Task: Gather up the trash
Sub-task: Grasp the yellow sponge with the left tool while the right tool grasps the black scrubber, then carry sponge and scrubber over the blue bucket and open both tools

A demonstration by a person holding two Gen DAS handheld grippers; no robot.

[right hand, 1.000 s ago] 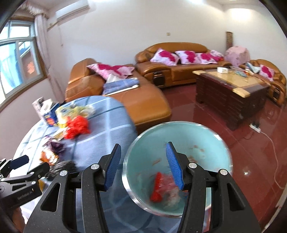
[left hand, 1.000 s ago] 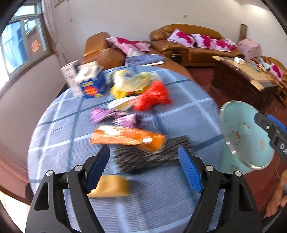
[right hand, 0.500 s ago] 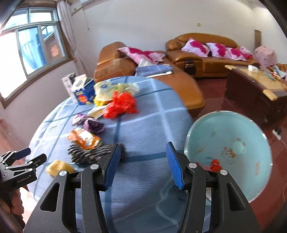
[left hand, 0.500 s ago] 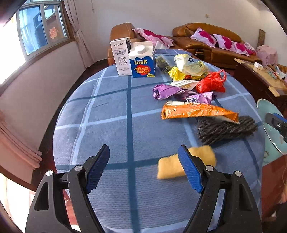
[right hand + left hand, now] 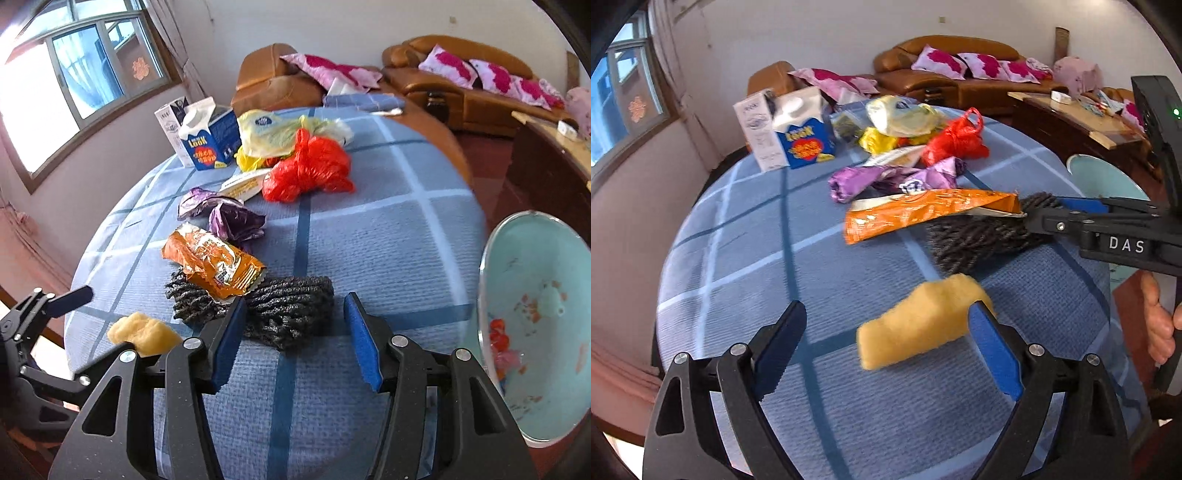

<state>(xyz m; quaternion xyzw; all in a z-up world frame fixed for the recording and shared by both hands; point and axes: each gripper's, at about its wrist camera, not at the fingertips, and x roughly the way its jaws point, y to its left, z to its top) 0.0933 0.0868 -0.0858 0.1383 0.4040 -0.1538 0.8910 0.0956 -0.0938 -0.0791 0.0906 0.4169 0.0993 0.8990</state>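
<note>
Both grippers dropped tableward: left gripper [image 5: 886, 343] jaws opening around sponge [image 5: 923, 325], right gripper [image 5: 293, 332] open

The blue-and-white cardboard milk carton [image 5: 207, 138] standing on the desk reads "LOOK" in yellow letters. White letters "DAS" stand on the black body of the right gripper [image 5: 1067, 216]. Print on the orange foil snack wrapper [image 5: 214, 264] is too small to read.

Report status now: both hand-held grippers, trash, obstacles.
Left hand-held gripper opening around yellow sponge. Right hand-held gripper open at dark scouring pad. Orange wrapper overlaps pad.
</note>
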